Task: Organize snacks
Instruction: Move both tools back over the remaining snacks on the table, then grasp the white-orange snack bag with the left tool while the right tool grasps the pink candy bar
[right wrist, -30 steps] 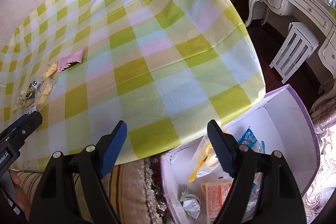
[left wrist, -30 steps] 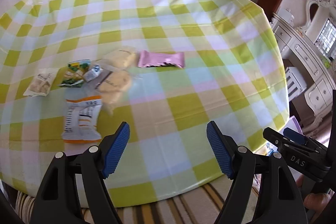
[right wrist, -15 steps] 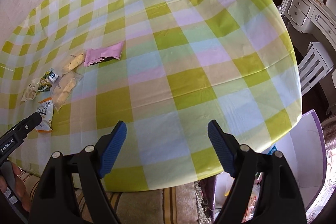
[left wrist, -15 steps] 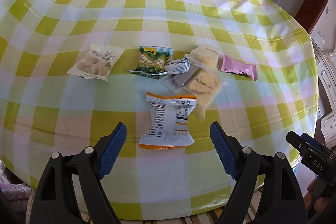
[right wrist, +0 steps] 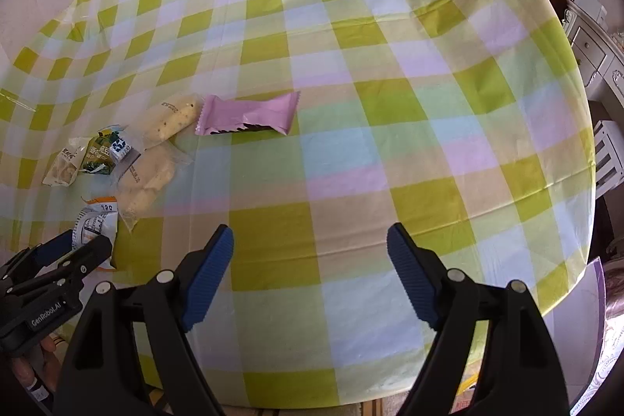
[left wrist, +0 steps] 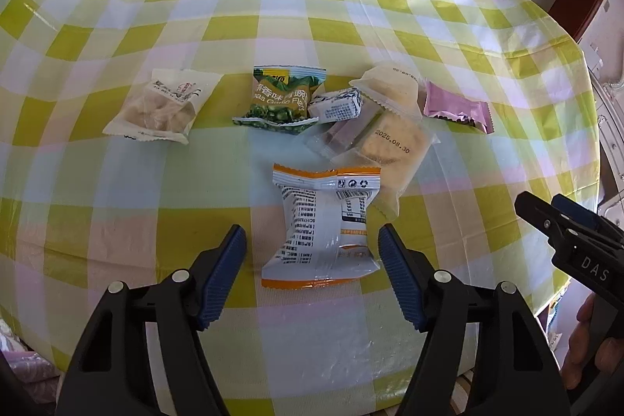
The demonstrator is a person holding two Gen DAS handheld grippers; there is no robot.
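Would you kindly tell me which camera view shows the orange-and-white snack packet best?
The left wrist view: the orange-and-white snack packet lies whole and close, between the closing jaws, its print readable. The right wrist view shows only its top at the left edge, partly hidden behind the left gripper.

Left gripper (left wrist: 312, 252) jaws closing round white/orange snack pkt (left wrist: 323, 225), pads not touching.

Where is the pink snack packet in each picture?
Left wrist view: the pink packet lies at the right end of the snack row, right of centre, beside a pale cake packet.
Right wrist view: the pink packet lies left of centre, above the right tool, at the right of the snack cluster.
Shared landmark: the white-and-orange packet, nearest the table's front edge in both views.
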